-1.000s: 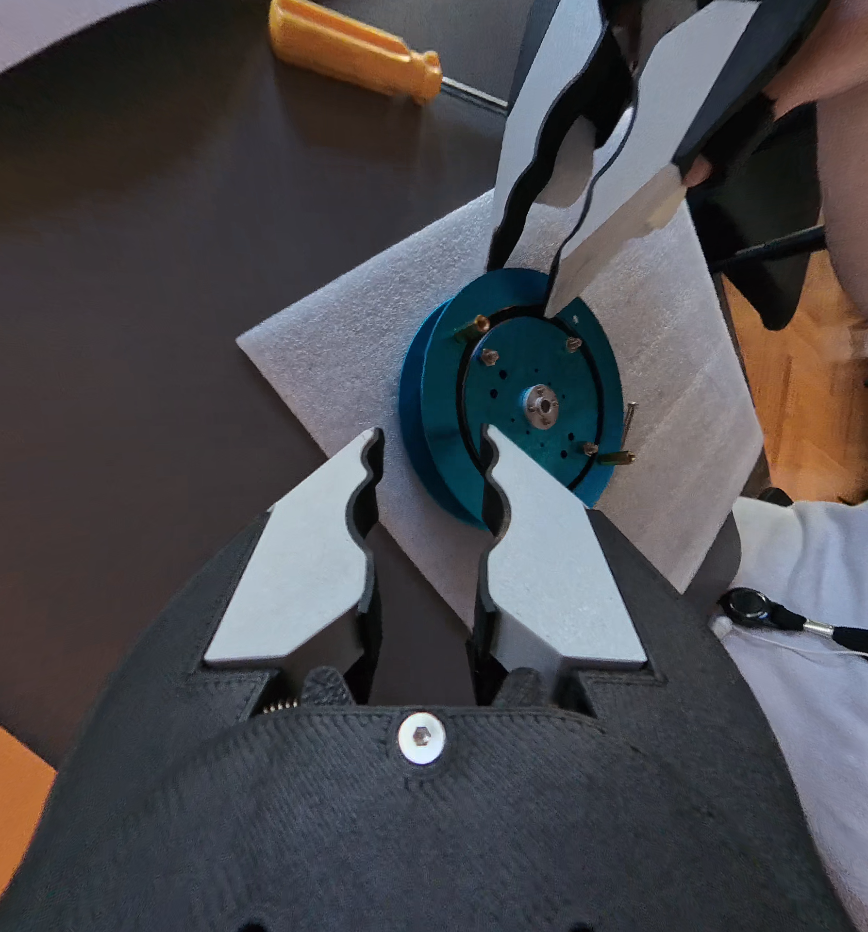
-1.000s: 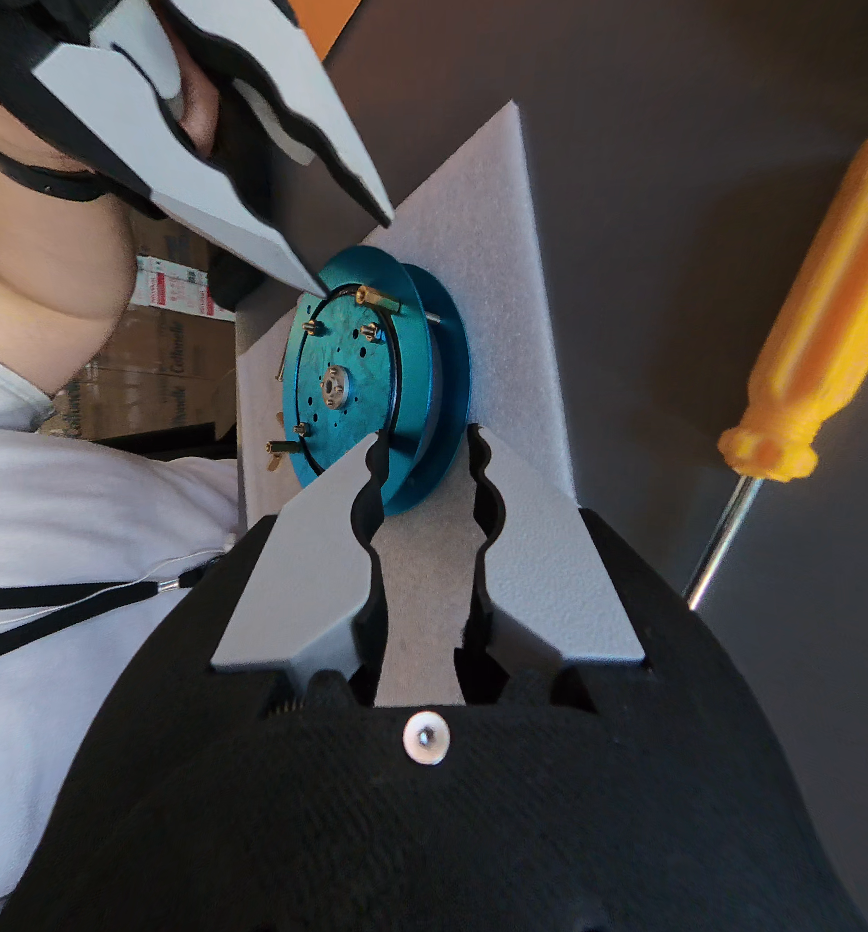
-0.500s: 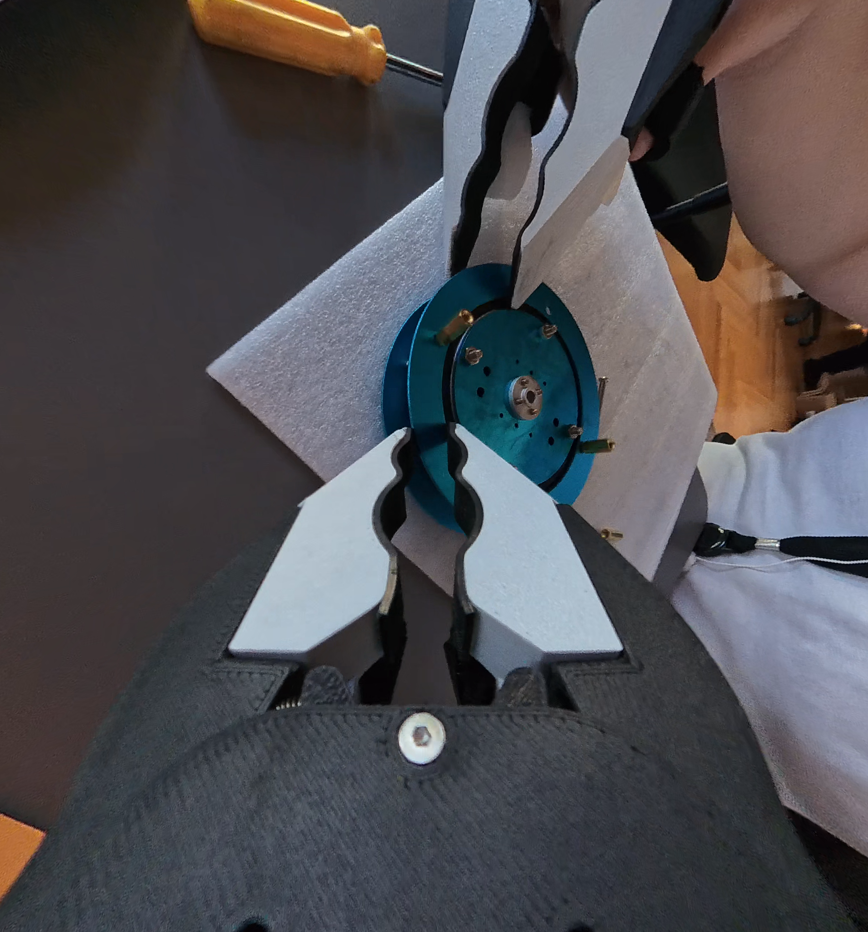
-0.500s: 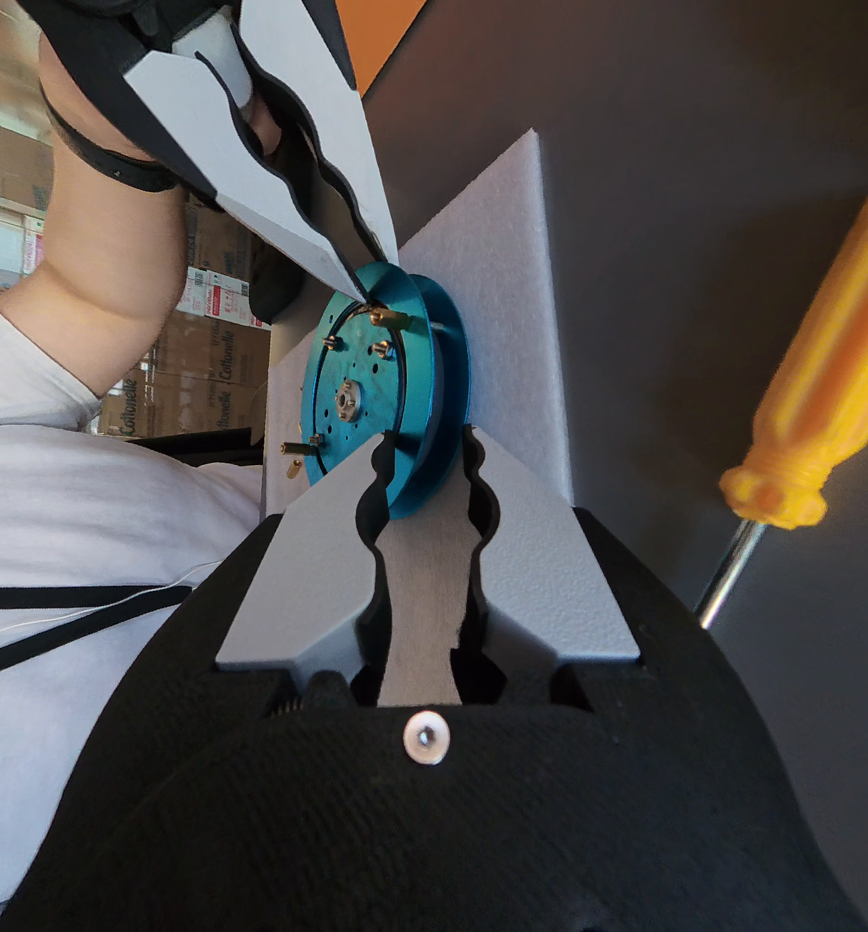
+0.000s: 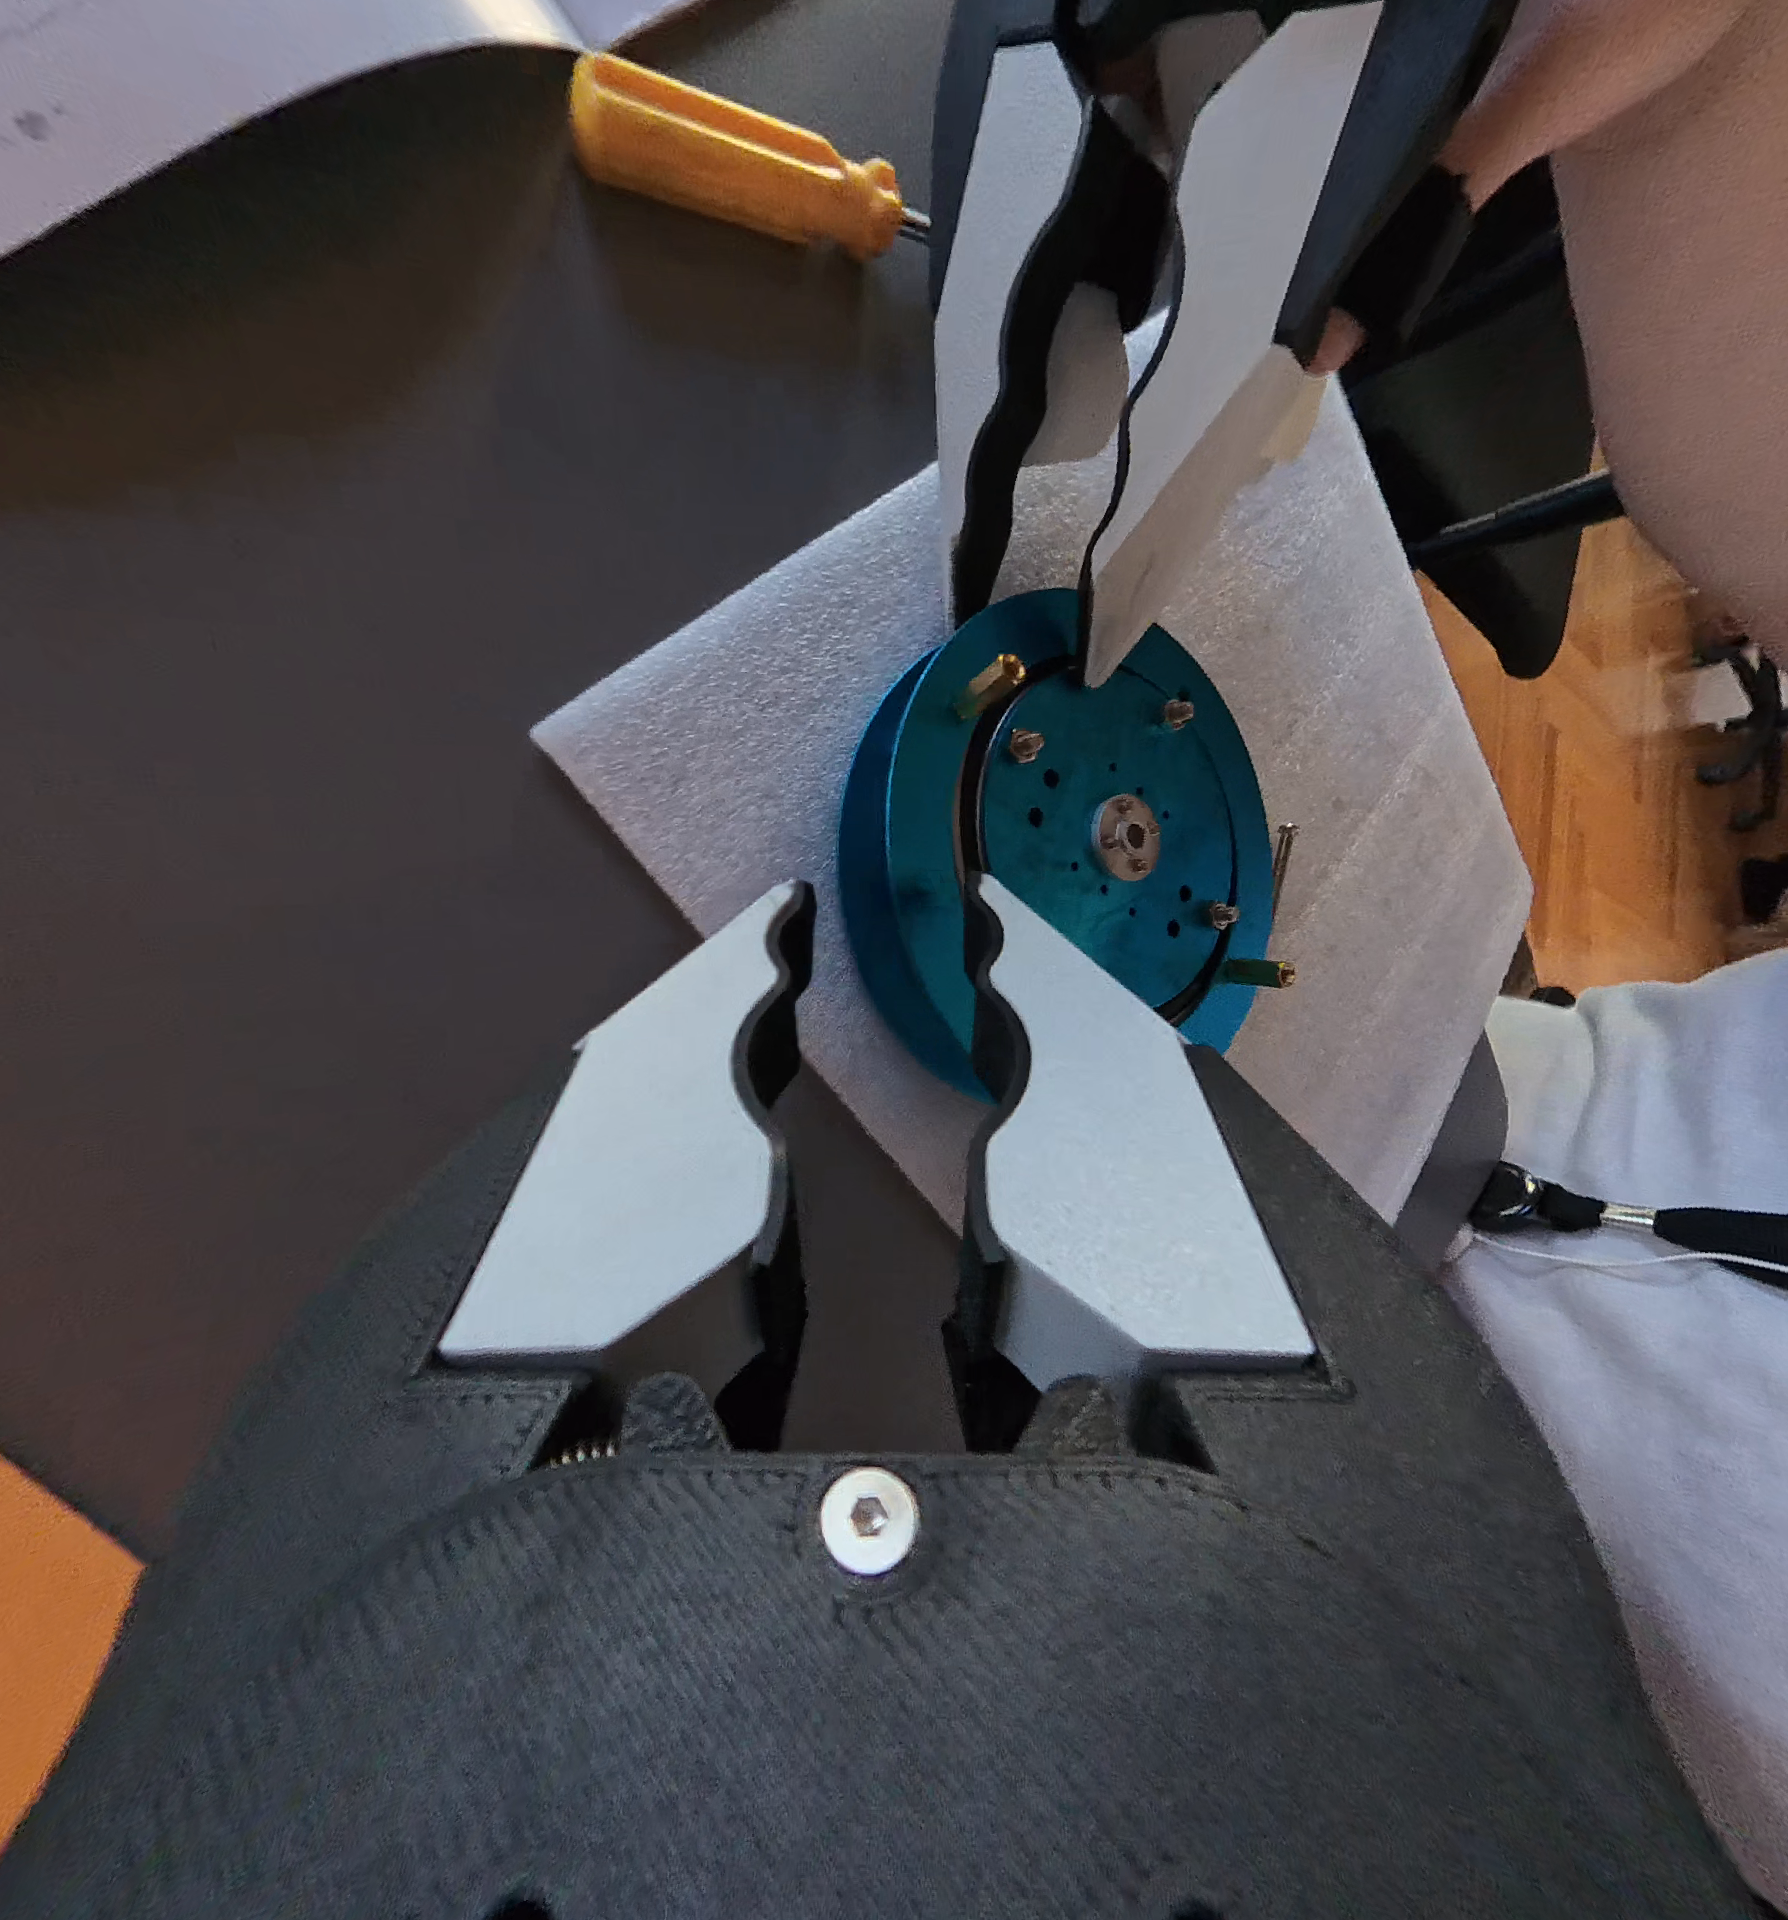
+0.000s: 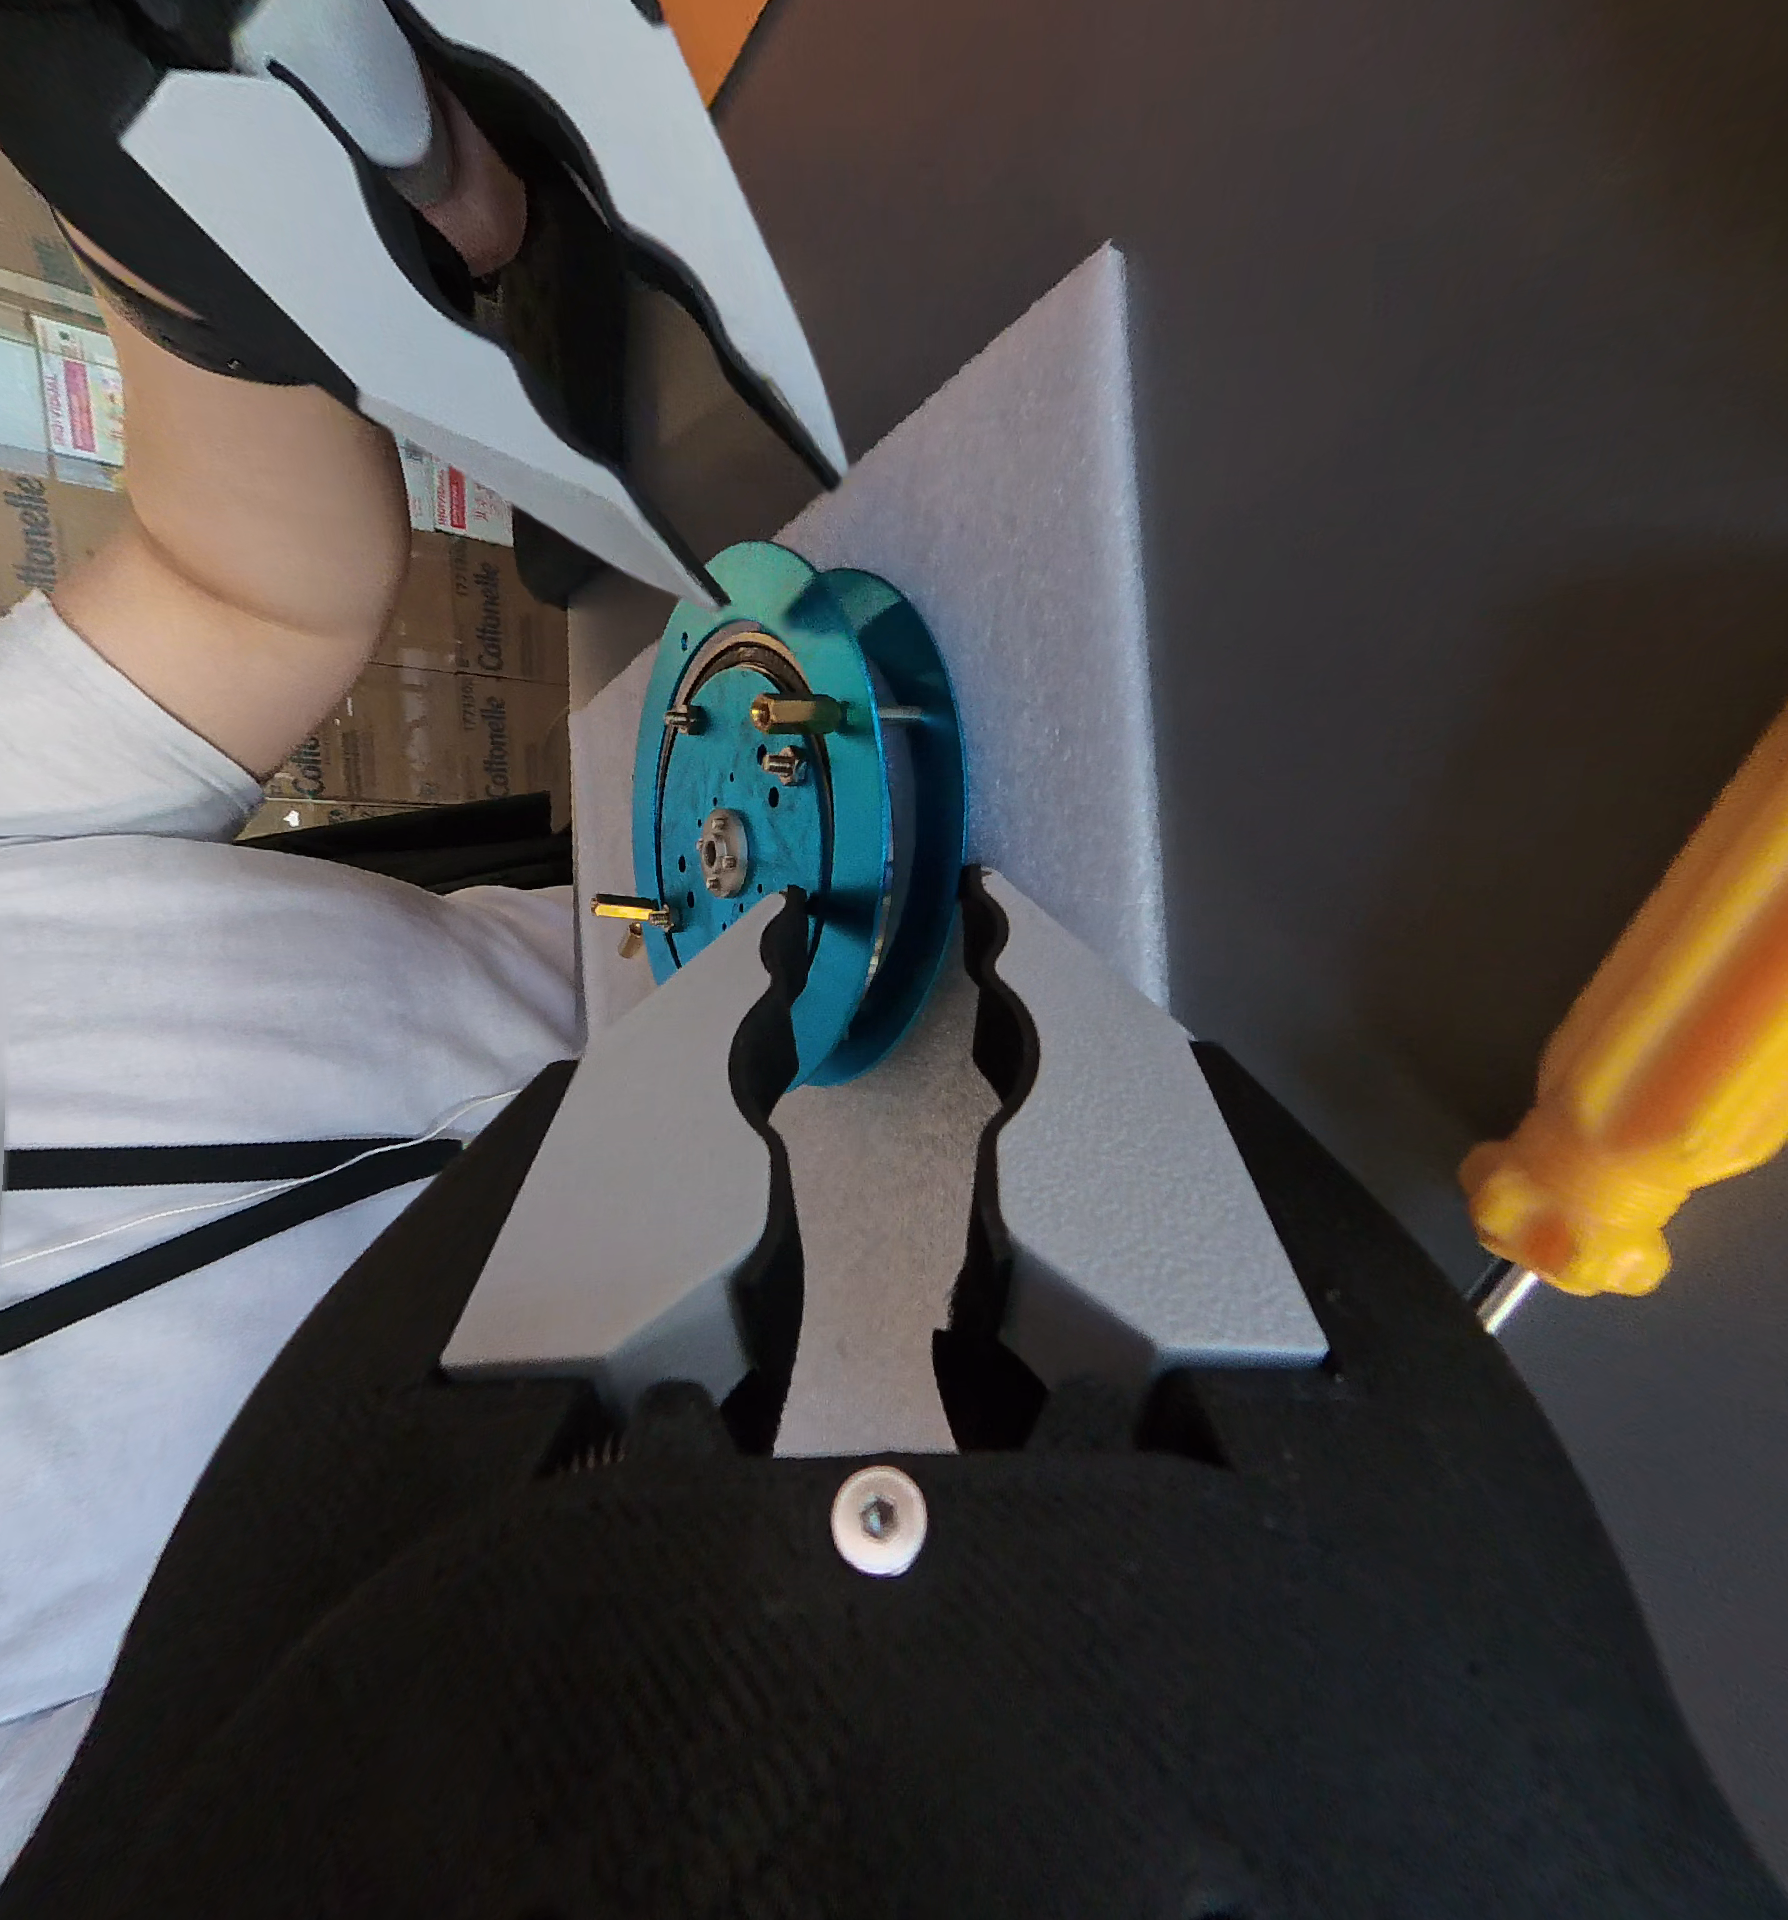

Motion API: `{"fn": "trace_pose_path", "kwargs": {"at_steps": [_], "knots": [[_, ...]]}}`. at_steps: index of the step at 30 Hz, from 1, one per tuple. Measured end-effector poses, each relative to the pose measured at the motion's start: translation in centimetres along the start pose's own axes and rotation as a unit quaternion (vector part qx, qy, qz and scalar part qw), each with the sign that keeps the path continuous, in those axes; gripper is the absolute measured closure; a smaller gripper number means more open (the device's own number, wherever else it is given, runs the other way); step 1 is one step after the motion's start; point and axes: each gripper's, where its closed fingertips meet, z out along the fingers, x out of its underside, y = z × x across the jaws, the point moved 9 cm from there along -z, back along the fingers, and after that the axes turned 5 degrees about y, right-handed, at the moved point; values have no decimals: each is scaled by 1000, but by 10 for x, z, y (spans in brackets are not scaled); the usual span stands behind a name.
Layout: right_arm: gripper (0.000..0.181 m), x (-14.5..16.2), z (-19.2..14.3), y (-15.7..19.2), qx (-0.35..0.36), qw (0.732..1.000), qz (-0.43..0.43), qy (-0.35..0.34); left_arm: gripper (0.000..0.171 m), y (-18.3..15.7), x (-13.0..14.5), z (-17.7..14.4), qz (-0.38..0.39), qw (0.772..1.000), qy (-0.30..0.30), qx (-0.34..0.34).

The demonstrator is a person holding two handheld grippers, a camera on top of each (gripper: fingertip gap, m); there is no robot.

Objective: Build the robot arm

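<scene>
Grippers flank a blue metal disc (image 5: 1066,831) lying on white foam sheet (image 5: 765,727): left gripper (image 5: 885,914) and right gripper (image 6: 879,894) both straddle its rim, jaws apart, not clenched. Beyond, an orange-handled screwdriver (image 5: 724,156) rests on the dark table (image 5: 298,623).

Sharp centre, fisheye edges, warm sidelight, soft shadows.

desk (image 5: 298,623): dark grey-brown matte top, sunlit patches | floor (image 5: 1596,790): orange-brown wood beyond desk edge | stacked cardboard boxes (image 6: 474,665): background, printed | dark chair base (image 5: 1747,717): on floor
</scene>
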Motion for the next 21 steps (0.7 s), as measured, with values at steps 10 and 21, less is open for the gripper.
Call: {"fn": "trace_pose_path", "kwargs": {"at_steps": [10,21], "knots": [[142,3,-2,5,-2,1000,-15,9,125,3,25,-4,-142,989,-27,38],[92,35,-3,37,154,972,-165,-64,127,1,16,-4,-109,993,-21,34]]}}
